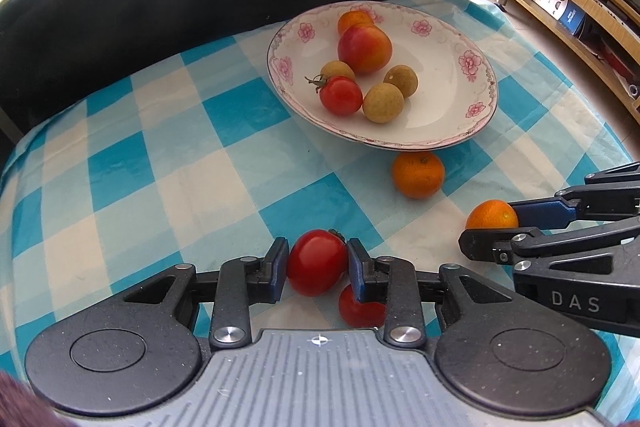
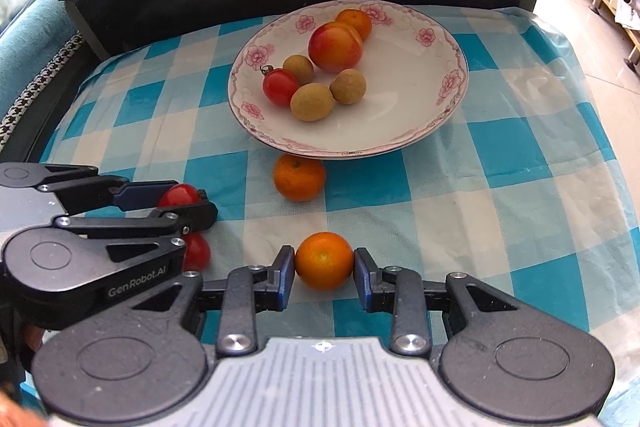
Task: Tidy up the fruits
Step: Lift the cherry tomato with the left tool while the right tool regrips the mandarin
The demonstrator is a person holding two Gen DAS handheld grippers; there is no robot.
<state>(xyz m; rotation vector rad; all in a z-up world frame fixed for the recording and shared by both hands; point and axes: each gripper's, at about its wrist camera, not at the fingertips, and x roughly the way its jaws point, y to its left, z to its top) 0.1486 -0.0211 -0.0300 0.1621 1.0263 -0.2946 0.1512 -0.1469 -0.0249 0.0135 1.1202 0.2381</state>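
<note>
A white plate (image 2: 404, 131) with pink flowers sits near the far edge of the table (image 2: 520, 195), on a blue and white checked cloth. In the plate are a big red and yellow fruit (image 2: 335, 47), a small orange (image 2: 356, 21) behind it, a little red tomato (image 2: 280, 87) with a green stem, and three small brown round fruits (image 2: 312, 102).

Outside the plate, another orange (image 2: 299, 177) lies just beside its near rim.

The left gripper (image 1: 318, 267) is clamped on a red tomato (image 1: 316, 263). A second tomato (image 1: 360, 307) lies under it, near the front edge.

The right gripper (image 2: 324, 273) is clamped on a third orange (image 2: 324, 261).
</note>
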